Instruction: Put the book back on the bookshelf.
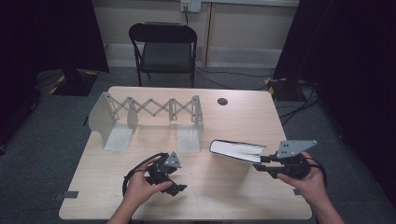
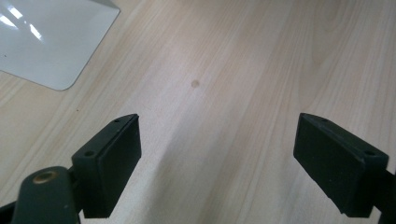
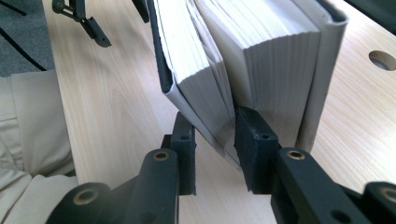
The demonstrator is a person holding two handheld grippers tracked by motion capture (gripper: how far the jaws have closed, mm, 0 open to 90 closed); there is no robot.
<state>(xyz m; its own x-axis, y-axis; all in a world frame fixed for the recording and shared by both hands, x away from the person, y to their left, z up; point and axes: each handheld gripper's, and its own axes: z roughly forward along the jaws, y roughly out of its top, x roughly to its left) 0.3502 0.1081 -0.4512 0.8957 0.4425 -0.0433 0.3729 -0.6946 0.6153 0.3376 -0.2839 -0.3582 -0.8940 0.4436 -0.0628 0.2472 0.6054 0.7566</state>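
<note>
A pale wooden table (image 1: 224,186) fills most of the high view, with a round cable hole (image 1: 222,101) near its far edge. Along its far left part stands an expandable white metal book rack (image 1: 149,119), its scissor lattice stretched out between upright dividers. To the right of the rack, near the table's right side, is a thick book (image 1: 236,150) with a white cover and pale page block, lifted off the tabletop and partly fanned open. The right gripper (image 3: 215,135) is clenched on a sheaf of its pages and cover at one corner. The left gripper (image 2: 217,158) hangs released above bare wood, jaws wide apart, nothing between them.
</note>
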